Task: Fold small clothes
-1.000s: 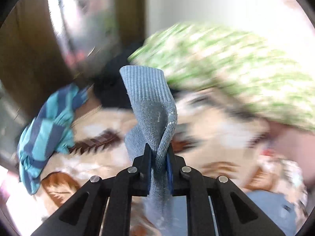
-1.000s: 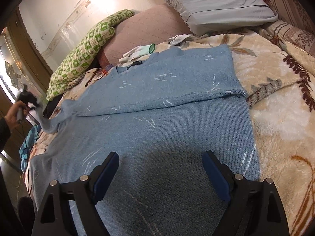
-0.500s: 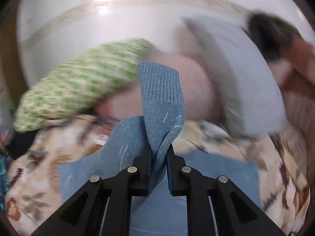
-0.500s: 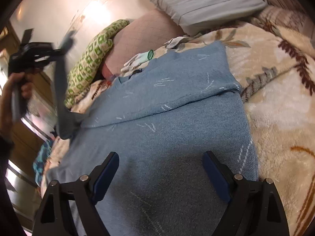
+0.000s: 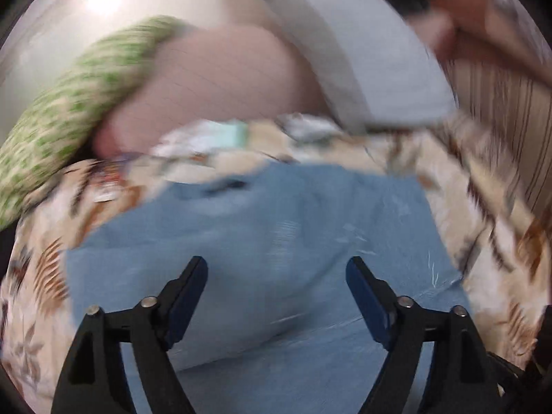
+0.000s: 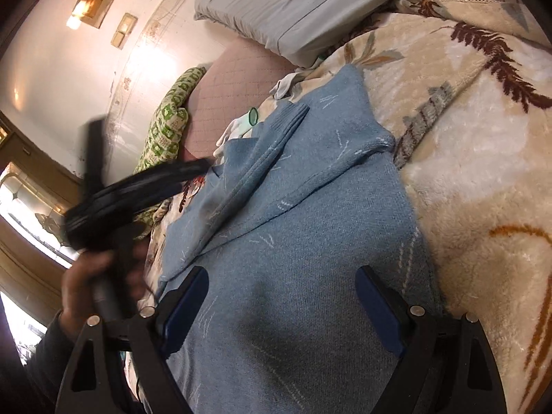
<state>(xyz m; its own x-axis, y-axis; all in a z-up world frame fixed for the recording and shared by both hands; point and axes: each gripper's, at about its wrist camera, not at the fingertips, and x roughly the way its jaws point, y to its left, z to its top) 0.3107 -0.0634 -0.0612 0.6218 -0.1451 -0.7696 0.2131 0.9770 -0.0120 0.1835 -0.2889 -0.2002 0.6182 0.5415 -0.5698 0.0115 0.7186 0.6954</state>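
Observation:
A light blue knit sweater (image 6: pixel 303 241) lies flat on the bed, both sleeves folded across its body; the near sleeve (image 6: pixel 262 151) lies diagonally with its ribbed cuff toward the pillows. The sweater also fills the blurred left wrist view (image 5: pixel 276 241). My left gripper (image 5: pixel 276 293) is open and empty above the sweater; in the right wrist view it shows as a blurred black shape (image 6: pixel 138 189) held in a hand. My right gripper (image 6: pixel 283 307) is open and empty, low over the sweater's lower body.
The bed has a cream blanket with a leaf pattern (image 6: pixel 483 138). A grey pillow (image 6: pixel 303 3), a pink cushion (image 6: pixel 234 86) and a green-and-white patterned blanket (image 6: pixel 169 120) lie at the head. White gloves (image 6: pixel 238 127) lie by the sweater's collar.
My left gripper carried the sleeve cuff over the sweater, opened and let it go; the sleeve now lies across the body. The right gripper stayed open over the lower body.

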